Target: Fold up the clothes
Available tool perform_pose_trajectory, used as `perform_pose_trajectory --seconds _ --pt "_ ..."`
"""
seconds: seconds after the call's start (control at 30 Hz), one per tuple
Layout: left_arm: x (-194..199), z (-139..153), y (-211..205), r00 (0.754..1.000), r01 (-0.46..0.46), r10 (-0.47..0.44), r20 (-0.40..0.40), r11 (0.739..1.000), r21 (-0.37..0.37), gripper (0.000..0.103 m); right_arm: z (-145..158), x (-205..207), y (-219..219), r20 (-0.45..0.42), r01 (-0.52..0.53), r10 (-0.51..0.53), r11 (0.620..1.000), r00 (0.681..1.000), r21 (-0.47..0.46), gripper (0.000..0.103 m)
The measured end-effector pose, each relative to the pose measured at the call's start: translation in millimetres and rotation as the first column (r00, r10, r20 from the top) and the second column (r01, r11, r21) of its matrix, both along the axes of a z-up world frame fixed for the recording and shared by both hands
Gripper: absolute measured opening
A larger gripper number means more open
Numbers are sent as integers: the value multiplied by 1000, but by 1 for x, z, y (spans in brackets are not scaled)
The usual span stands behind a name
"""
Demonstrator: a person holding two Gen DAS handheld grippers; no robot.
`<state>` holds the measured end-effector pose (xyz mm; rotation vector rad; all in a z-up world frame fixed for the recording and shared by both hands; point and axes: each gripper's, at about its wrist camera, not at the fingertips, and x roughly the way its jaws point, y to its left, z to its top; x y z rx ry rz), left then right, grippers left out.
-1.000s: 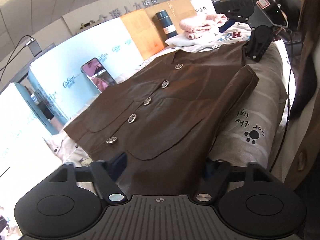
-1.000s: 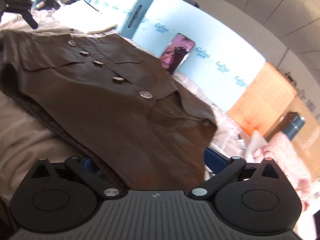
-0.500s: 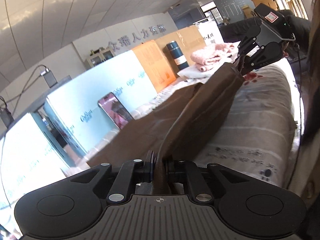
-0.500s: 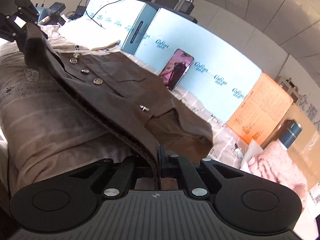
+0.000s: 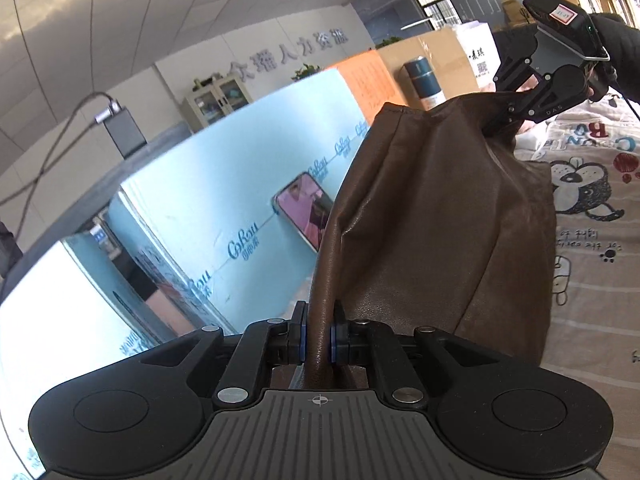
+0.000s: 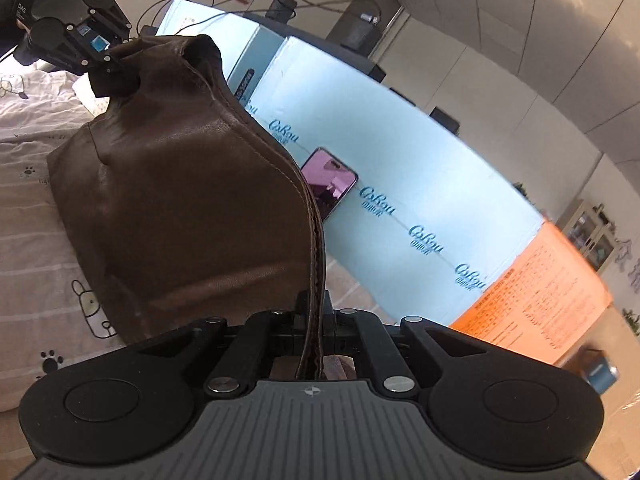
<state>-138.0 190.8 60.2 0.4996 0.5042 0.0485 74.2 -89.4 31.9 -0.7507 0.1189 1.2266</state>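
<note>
Brown leather-look jacket (image 5: 440, 220) hangs raised between the two grippers, its lower edge draped down to the printed bedsheet (image 5: 596, 240) — seams run from one grip to the other. Left gripper (image 5: 319, 334): jaws closed tight on a rolled edge of the jacket, blue pads pressing both sides. Right gripper (image 6: 314, 320): jaws closed on a stitched seam of the same jacket; in the left wrist view it appears at the far end (image 5: 506, 114), pinching the bunched top. A sleeve (image 5: 616, 36) shows behind it. Beyond the bed's far edge: pale blue panels (image 6: 400, 168), a phone (image 6: 330, 184) leaning on them, an orange board (image 6: 540, 292).
</note>
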Motion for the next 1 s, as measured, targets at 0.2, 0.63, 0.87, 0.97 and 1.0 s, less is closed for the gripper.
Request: perform_pose_trajectory --seconds 0.2,0.63,0.87,0.97,1.0 --pt "45 -38 46 986 2 -23 -163 992 -128 10 -34 53 52 -144 -10 -7 993 990 -117 3" --pt "35 -75 102 997 -82 59 -58 813 -576 91 -81 111 16 -628 341 -205 934 751 103 48" --pt "19 -85 97 997 -57 79 3 741 -669 92 -81 105 1 -709 443 -259 893 656 83 29" --pt "22 -83 100 991 -84 130 20 741 -667 61 -83 100 2 -704 453 -266 887 658 88 24" --pt "24 -82 101 989 -101 149 20 759 -643 36 -83 100 2 -705 461 -271 883 656 90 24"
